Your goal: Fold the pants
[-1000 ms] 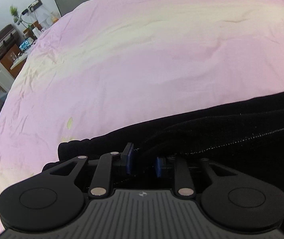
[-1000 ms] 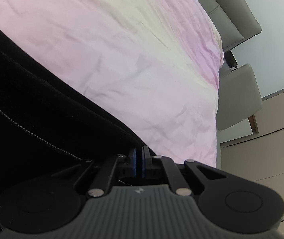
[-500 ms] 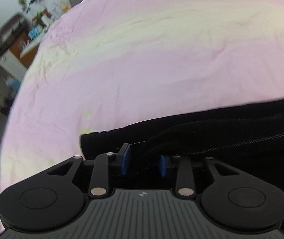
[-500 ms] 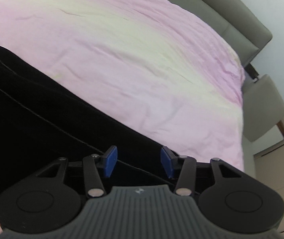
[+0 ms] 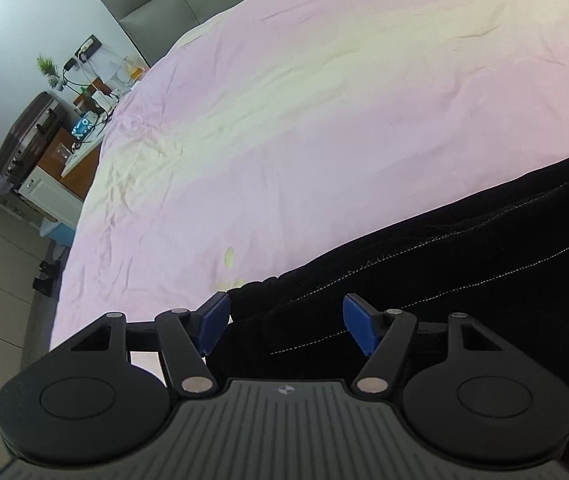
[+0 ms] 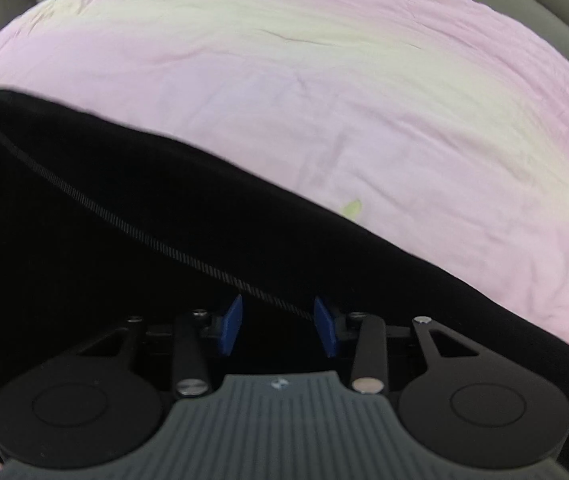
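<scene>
Item one, pants (image 5: 464, 264): black, with pale stitched seams, lying flat on the bed (image 5: 324, 120). From my left camera they fill the lower right, one end reaching a point just past my left pad. From my right camera they run as a broad dark band from the left edge down to the lower right.

Item two, left gripper (image 5: 286, 322): I see its blue pads spread wide and still opening. The end of the pants lies between them, but neither pad presses the cloth.

Item three, right gripper (image 6: 278, 326): pads partly apart and closing, hanging over the pants with a stitched seam (image 6: 124, 224) running under the gap. I see no cloth pinched.

Item four, bed: pink and pale yellow sheet, lightly creased, with a grey padded headboard (image 5: 156, 4) at the far end.

Item five, bedside clutter: a dark suitcase (image 5: 30, 136), a small green plant (image 5: 46, 66) and cables on a side cabinet.
</scene>
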`<state>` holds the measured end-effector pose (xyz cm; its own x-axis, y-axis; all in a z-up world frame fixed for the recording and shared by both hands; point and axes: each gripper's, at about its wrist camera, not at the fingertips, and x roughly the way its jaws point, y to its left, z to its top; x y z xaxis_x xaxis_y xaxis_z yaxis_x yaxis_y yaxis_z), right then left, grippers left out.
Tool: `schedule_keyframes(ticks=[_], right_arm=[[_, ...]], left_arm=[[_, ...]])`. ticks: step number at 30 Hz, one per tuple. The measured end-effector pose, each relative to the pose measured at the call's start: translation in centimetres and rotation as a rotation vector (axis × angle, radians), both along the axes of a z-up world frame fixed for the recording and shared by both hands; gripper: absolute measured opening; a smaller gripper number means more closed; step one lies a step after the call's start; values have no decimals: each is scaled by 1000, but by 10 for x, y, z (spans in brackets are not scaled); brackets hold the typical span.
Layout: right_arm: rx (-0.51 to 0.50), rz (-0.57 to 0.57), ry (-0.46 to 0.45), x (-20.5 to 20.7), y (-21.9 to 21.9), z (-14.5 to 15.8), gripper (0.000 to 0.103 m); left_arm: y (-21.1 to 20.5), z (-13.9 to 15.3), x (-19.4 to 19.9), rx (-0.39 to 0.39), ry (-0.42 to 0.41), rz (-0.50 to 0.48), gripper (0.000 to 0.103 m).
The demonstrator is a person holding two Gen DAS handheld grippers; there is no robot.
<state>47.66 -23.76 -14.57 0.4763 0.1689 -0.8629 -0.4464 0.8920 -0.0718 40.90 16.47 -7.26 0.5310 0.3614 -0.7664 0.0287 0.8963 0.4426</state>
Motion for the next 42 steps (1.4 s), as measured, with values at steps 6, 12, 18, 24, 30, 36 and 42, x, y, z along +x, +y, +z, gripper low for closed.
schedule_keyframes(ticks=[6,12,18,24,30,36,42], right_arm=[[22,-102,16,45,33,-24,38],[-55,-80,-2,57,57,-20,37],[-28,119,-65,27,91,14,49],[-38,298,-132,20,150,21,76],[-22,367,-36,32,188,2,15],[-109,387,-193,15,199,10,1],[-141,309,-166,35,210,-6,7]], left_arm=[[51,-2,-17,-171,-78,115,80],[87,-2,-30,-331,-78,165,82],[102,-11,-29,-446,-91,175,84],[107,-21,-25,-491,-106,211,63],[103,-11,-36,-462,-179,153,50],[93,4,-36,-424,-291,117,49],[73,-26,-7,-282,-249,144,52]])
